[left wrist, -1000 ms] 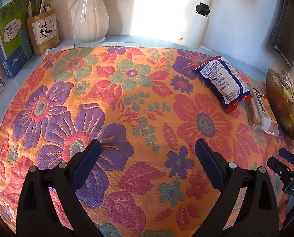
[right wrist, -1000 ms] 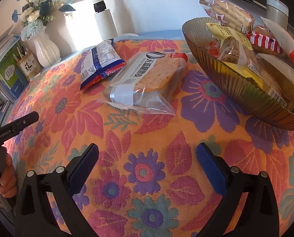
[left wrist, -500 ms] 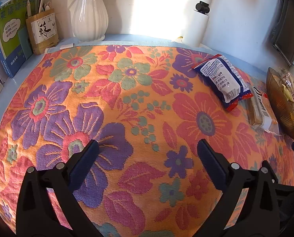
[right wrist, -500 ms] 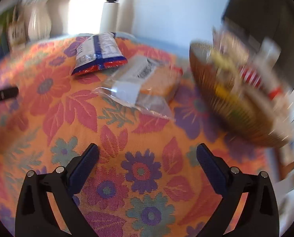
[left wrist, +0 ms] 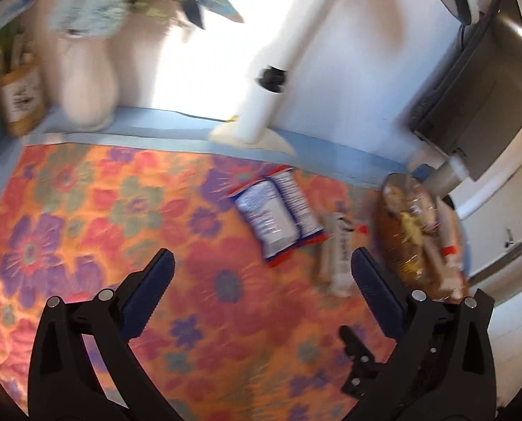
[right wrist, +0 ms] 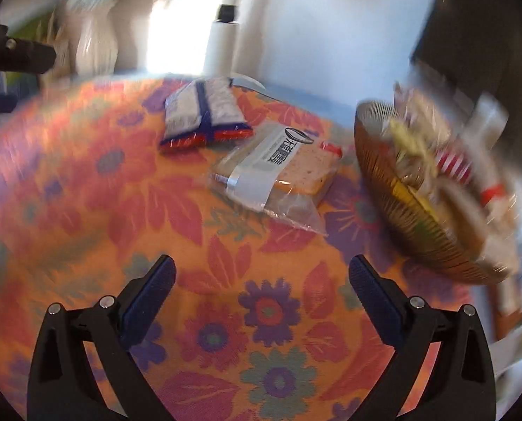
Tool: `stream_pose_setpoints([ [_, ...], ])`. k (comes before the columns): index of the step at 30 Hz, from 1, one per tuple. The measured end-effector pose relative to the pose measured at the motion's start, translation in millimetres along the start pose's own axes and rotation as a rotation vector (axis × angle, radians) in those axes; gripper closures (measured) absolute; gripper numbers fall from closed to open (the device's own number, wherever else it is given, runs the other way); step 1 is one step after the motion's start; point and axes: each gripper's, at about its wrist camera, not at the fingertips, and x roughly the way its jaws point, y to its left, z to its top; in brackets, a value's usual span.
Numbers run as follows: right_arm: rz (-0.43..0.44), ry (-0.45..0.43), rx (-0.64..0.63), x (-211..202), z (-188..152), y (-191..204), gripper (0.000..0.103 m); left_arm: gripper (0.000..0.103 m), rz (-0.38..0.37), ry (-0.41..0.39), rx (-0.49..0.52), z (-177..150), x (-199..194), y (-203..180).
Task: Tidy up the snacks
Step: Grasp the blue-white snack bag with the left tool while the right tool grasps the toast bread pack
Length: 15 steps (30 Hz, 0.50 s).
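Observation:
A blue-and-white snack packet [left wrist: 278, 217] lies on the floral cloth, far ahead of my left gripper [left wrist: 261, 266], whose wide-apart jaws hold nothing. To its right lies a clear bag of sliced bread [left wrist: 336, 256], then an amber ribbed bowl [left wrist: 390, 245] heaped with wrapped snacks. In the right wrist view the packet [right wrist: 204, 115] and the bread bag [right wrist: 278, 172] lie ahead of my right gripper [right wrist: 262, 273], which is open and empty above the cloth. The bowl [right wrist: 394, 207] stands to its right. Both views are blurred by motion.
A white vase [left wrist: 85, 84] with flowers and a wooden pen holder [left wrist: 18, 94] stand at the back left. A white lamp post [left wrist: 261, 105] rises at the back middle, a dark screen [left wrist: 471, 98] at the right. The floral cloth [left wrist: 85, 228] covers the table.
The left gripper has risen and tilted up, so more of the wall and screen shows and the snacks sit nearer the middle. The right gripper has shifted a little; the left gripper now shows at its upper left.

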Motion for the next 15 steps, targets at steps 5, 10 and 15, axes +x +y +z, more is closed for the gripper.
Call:
stream_pose_setpoints([
  [5, 0.079, 0.038, 0.2, 14, 37, -18, 0.005, 0.003, 0.052, 0.111, -0.055, 23, 93, -10],
  [10, 0.107, 0.089, 0.308, 50, 43, -23, 0.005, 0.003, -0.001, 0.173, -0.146, 25, 142, -2],
  [15, 0.081, 0.08, 0.37, 74, 53, -29, 0.005, 0.003, 0.017, 0.196, -0.055, 30, 165, -10],
])
